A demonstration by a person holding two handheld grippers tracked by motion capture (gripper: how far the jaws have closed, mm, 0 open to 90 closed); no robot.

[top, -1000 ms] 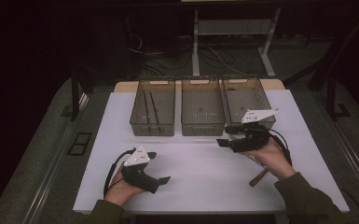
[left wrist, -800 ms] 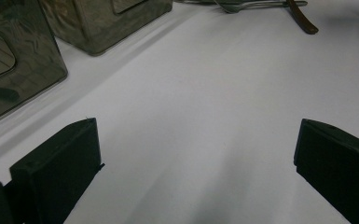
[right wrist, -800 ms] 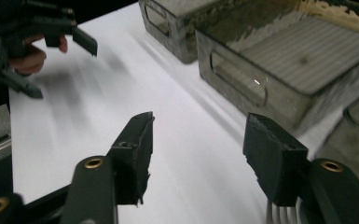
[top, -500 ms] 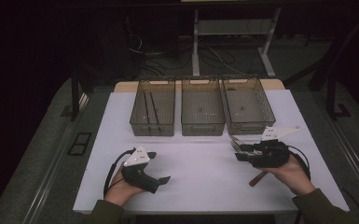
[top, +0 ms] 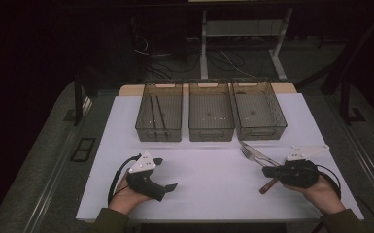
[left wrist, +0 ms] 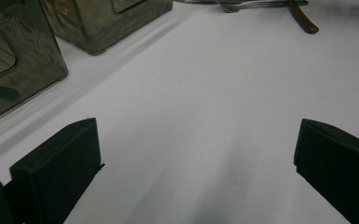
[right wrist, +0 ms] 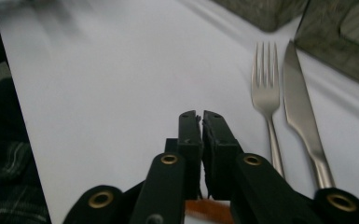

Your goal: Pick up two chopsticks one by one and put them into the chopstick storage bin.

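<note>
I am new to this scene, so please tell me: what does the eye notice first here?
Three clear bins stand in a row at the far side of the white table. A fork and a knife lie side by side just ahead of the shut right gripper. The left gripper rests open near the table's front-left.

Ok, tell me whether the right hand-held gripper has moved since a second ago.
Yes. The right hand-held gripper has drawn back from the right-hand bin toward the table's near right side, by the fork and knife, its jaws closing empty.
</note>
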